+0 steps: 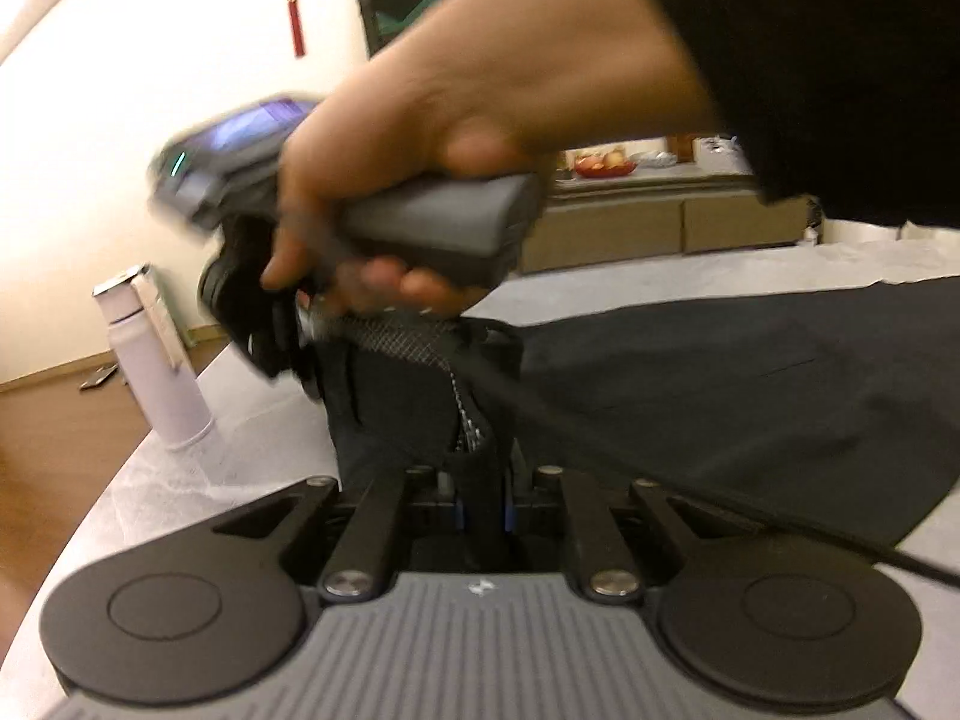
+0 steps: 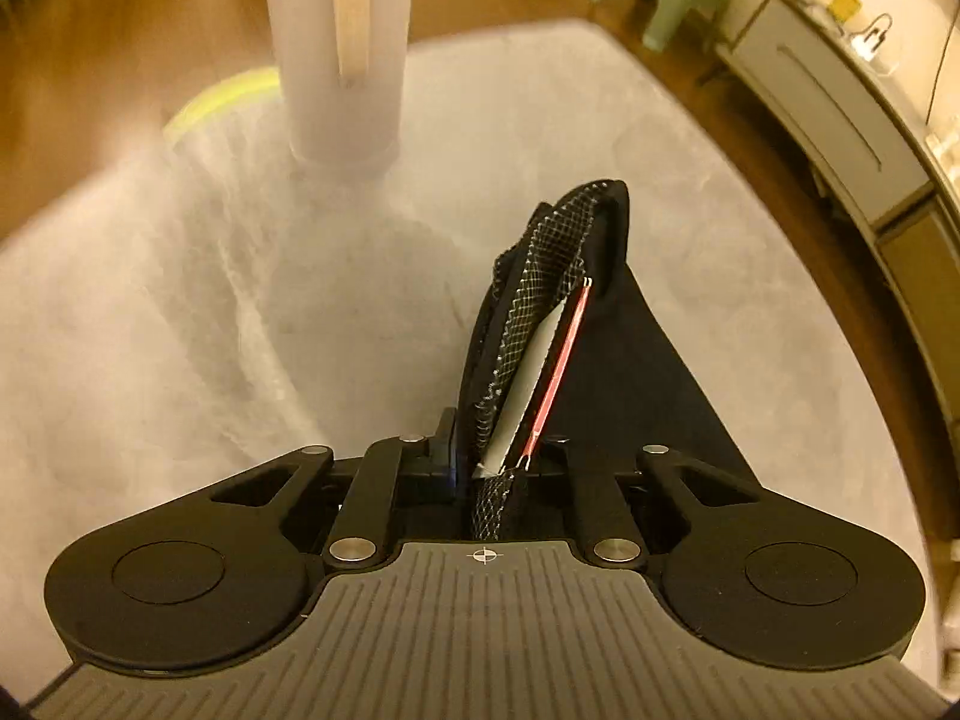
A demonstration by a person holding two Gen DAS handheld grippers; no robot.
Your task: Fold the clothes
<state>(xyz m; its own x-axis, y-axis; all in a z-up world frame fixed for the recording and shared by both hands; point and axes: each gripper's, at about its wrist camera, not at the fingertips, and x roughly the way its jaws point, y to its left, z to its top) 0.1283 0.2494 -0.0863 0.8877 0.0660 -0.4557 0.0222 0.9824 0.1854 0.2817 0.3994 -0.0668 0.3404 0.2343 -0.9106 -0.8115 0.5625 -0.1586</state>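
One white bottle [image 2: 342,54] stands near the dark garment [image 2: 648,372].

Both wrist views close, sharing dark garment [image 1: 690,396], bottle [image 2: 342,54].

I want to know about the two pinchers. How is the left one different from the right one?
The left gripper bites plain dark cloth of the garment; the right gripper bites its mesh-lined band, where a white and red tag shows. The left gripper looks across the table toward the room; the right gripper looks down at the table, near the white bottle. Both are shut on the same dark garment.
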